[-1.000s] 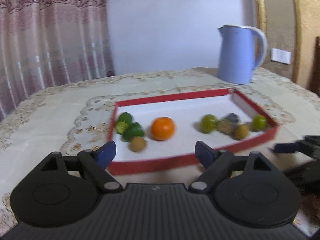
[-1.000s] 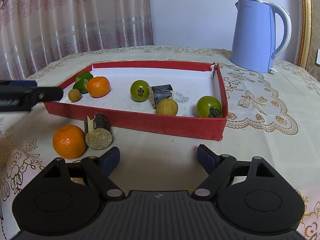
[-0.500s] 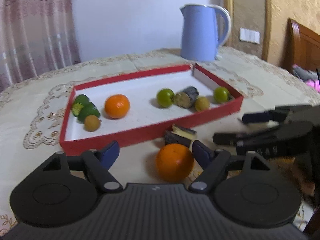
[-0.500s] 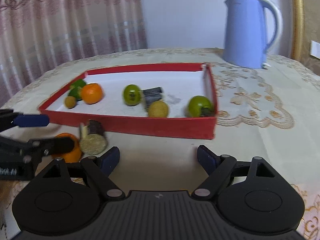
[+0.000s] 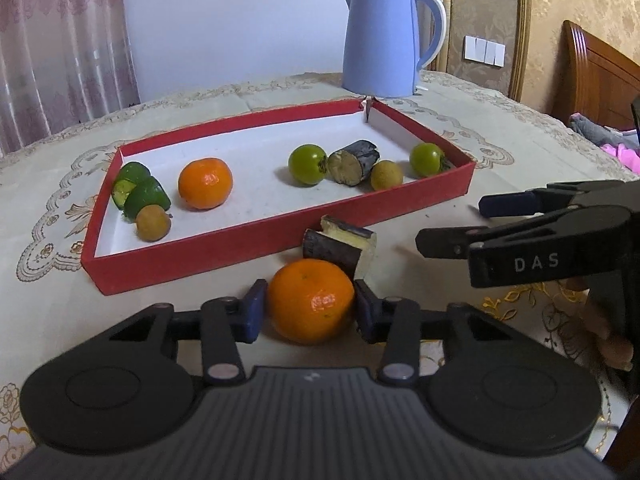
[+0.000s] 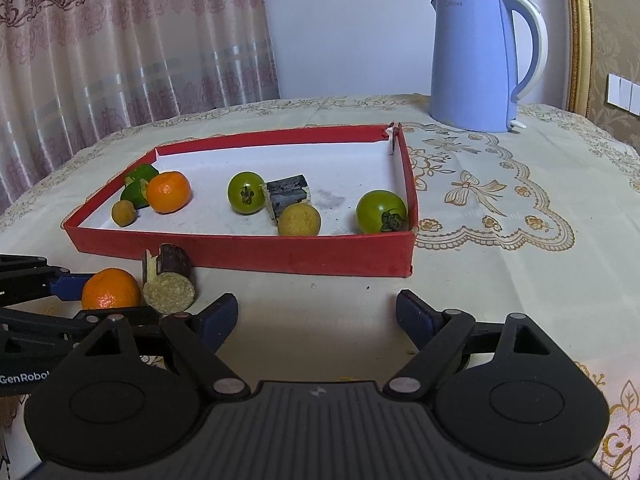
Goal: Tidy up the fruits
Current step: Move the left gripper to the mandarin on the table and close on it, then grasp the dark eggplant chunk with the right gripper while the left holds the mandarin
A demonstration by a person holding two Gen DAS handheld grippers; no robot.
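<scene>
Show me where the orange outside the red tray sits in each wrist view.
Left wrist: orange at bottom centre, pressed between the left hand-held gripper's pads.
Right wrist: the same orange at lower left, in front of the tray's near wall.
Shared landmark: the dark cut piece touching it, just outside the red tray.

Patterned curtain (image 6: 132,40) left, pale wall (image 6: 348,28), gilt-framed panel (image 5: 480,12) right
</scene>
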